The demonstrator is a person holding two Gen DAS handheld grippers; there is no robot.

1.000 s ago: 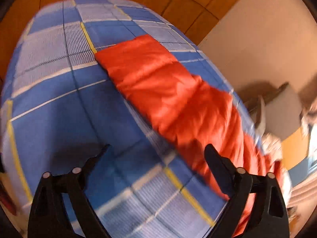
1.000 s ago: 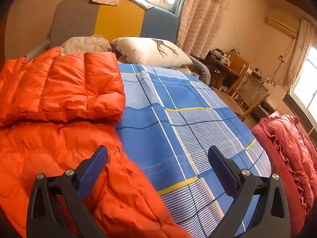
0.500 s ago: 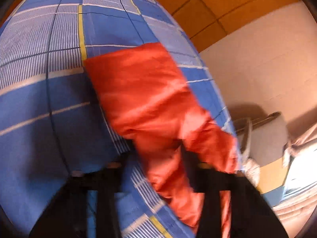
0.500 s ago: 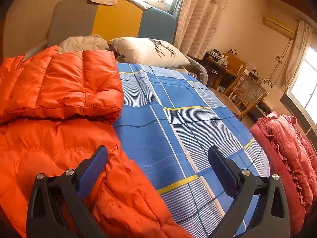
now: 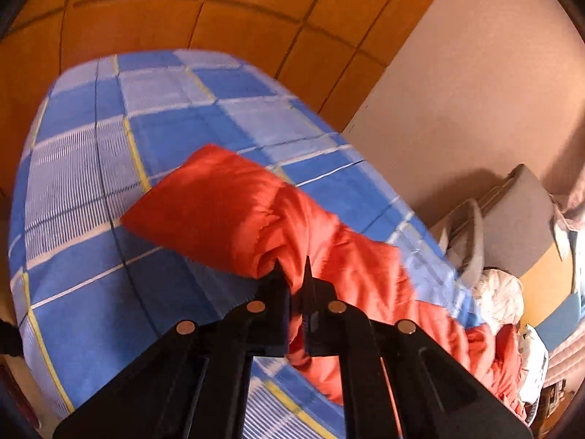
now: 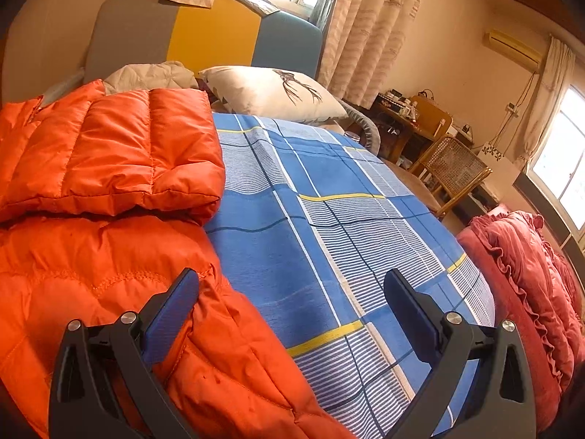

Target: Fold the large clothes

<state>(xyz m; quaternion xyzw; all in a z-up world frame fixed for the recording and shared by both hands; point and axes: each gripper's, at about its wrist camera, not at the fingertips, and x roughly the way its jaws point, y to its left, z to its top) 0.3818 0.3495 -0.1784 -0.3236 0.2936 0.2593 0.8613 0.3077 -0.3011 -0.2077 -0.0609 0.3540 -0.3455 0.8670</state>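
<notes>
The left gripper (image 5: 292, 270) has its black jaws pinched together on a bunched fold of the orange quilted puffer jacket (image 5: 234, 212), and that is the big change: a second ago those jaws stood wide apart over the bedsheet with nothing between them, half a second ago they were closing around the sleeve. Now the cloth is squeezed tight between the tips, and the sleeve end rises off the blue checked bedsheet with yellow and white lines (image 5: 91, 190), bulging up into a rounded hump to the far left of the tips where it earlier lay flat. The rest of the jacket trails away to the near right, toward the white bundle of cloth (image 5: 501, 292) at the bed's edge. The view itself is a little blurred.

Over in the right wrist view, hardly anything differs from before. The right gripper (image 6: 292, 296) hovers with its jaws wide apart and empty, the left blue-padded finger (image 6: 172, 314) over the jacket's stitched hem, the right one over bare sheet. The jacket (image 6: 109, 153) lies on the left half of the bed, its upper part folded over into a thick padded block. Beyond it sits the white pillow with a dark antler print (image 6: 270, 91), and a red ruffled blanket (image 6: 530, 256) lies off to the right.
</notes>
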